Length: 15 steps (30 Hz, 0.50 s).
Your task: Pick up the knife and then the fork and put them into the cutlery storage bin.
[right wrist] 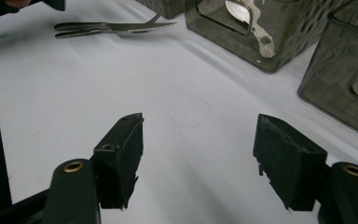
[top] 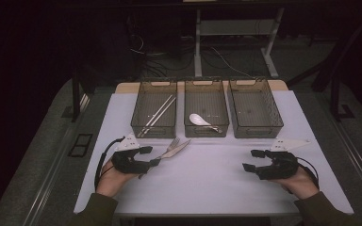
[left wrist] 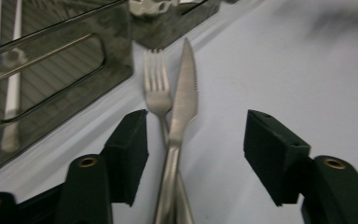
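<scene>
The fork [left wrist: 157,88] and knife [left wrist: 185,100] look like polished metal; the bins [top: 206,104] like smoky translucent plastic; the surface [top: 207,174] is matt white, the spoon [top: 199,120] glossy white.

looks like a lab or test room: dim, with a white-topped table [top: 207,188] at frame centre, loose cables [top: 217,59] on the dark floor at upper centre, and white desk legs [top: 198,42] behind.

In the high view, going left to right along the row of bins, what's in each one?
Left bin: chopsticks → middle bin: white spoon → right bin: looks empty.
</scene>
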### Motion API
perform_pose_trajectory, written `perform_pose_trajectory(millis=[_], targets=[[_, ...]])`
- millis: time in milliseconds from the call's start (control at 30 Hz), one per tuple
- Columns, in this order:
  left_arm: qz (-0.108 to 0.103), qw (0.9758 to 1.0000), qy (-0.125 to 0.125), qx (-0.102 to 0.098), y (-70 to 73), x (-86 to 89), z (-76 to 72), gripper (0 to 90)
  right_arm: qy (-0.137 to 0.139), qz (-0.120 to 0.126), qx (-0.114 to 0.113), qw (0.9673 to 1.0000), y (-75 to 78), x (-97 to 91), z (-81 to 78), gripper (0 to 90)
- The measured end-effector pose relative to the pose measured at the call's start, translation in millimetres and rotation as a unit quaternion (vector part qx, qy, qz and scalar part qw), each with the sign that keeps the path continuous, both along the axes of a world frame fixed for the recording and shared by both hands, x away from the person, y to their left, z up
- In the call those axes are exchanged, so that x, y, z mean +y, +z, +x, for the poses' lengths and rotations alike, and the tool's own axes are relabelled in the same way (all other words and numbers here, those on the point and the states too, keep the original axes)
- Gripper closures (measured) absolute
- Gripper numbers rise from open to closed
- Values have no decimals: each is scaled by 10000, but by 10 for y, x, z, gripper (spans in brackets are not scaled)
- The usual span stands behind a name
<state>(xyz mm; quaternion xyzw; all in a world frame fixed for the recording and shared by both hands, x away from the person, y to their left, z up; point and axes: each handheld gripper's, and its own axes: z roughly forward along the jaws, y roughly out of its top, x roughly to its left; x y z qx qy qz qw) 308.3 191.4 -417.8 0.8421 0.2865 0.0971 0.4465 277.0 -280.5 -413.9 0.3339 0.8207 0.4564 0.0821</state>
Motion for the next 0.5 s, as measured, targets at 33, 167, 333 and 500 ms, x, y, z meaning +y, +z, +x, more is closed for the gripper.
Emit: perform_pose_trajectory(millis=[33,167,333,500], targets=[[64,10000,-6,-8,-10,-8,23,438,-7,0,0,10000,-3,-11,-7,325],[225,9996,-100,103,-79,-35,138,466,-52,11,48,10000,-23,-47,-24,325],[404,9988,-220,185,-158,-88,230,489,-95,14,25,10000,-26,-81,-15,326],[679,9970,-308,223,-228,-169,252,529,-153,36,47,9999,-28,-108,-10,326]])
